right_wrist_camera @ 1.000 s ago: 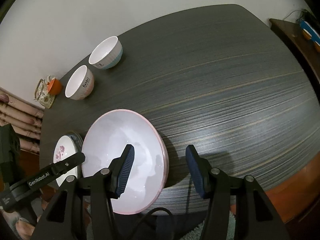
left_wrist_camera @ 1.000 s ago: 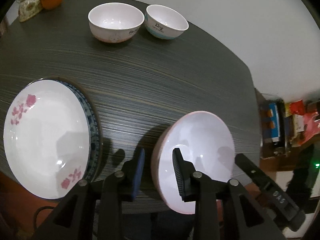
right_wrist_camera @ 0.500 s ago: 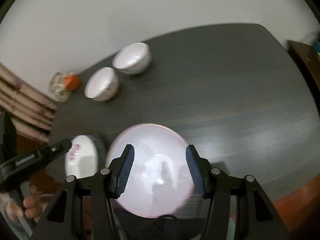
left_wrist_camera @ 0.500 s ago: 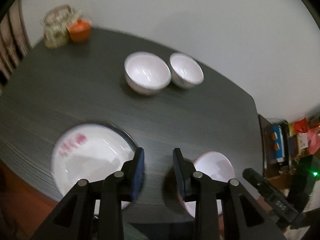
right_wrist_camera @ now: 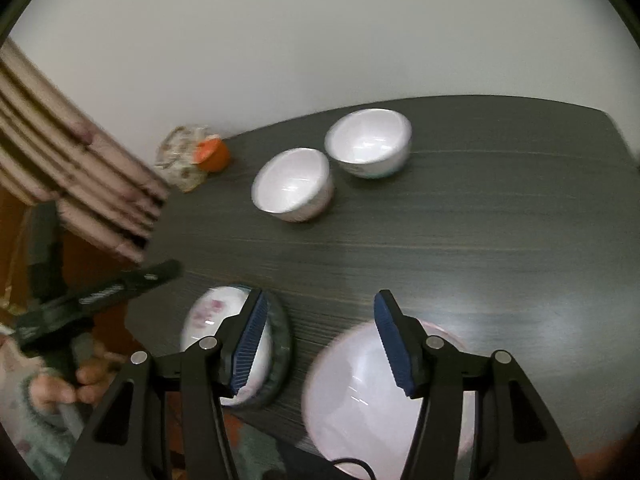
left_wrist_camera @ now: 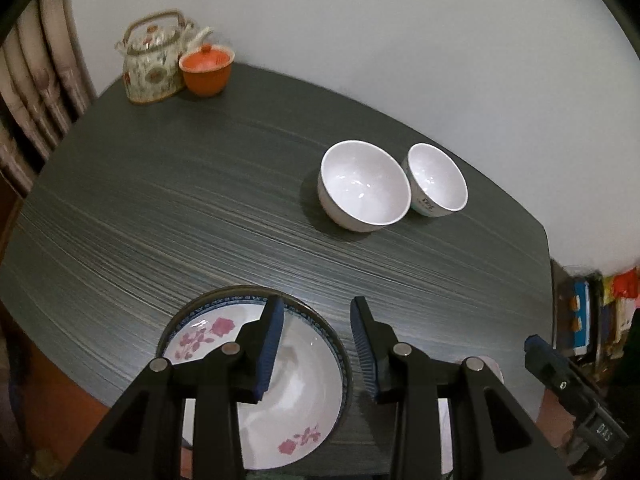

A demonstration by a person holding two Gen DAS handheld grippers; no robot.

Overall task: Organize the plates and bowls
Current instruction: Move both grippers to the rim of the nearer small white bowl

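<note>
Left hand-held gripper (left_wrist_camera: 316, 340) hangs over the flowered plate (left_wrist_camera: 280, 400), jaws opening with nothing between them. That plate lies flat, face up, on a blue-rimmed plate (left_wrist_camera: 340, 354) at the tabletop's (left_wrist_camera: 200, 220) near edge. Right hand-held gripper (right_wrist_camera: 318, 344) is parted and empty above the pink-rimmed plate (right_wrist_camera: 360, 392). Two bowls (left_wrist_camera: 364, 186) stand upright, side by side, farther back.

A home dining corner: a dark wood-grain tabletop (left_wrist_camera: 200, 216) stands against a plain white wall. Far beyond the jaws and to their left, a floral teapot (left_wrist_camera: 154, 66) touches an orange lidded cup (left_wrist_camera: 206, 70) beside pleated patterned curtains (left_wrist_camera: 36, 92). Two white bowls (left_wrist_camera: 364, 186) sit side by side ahead, a rose-patterned plate (left_wrist_camera: 304, 392) lies under the jaws, and a cluttered shelf (left_wrist_camera: 588, 312) stands off to the right.
</note>
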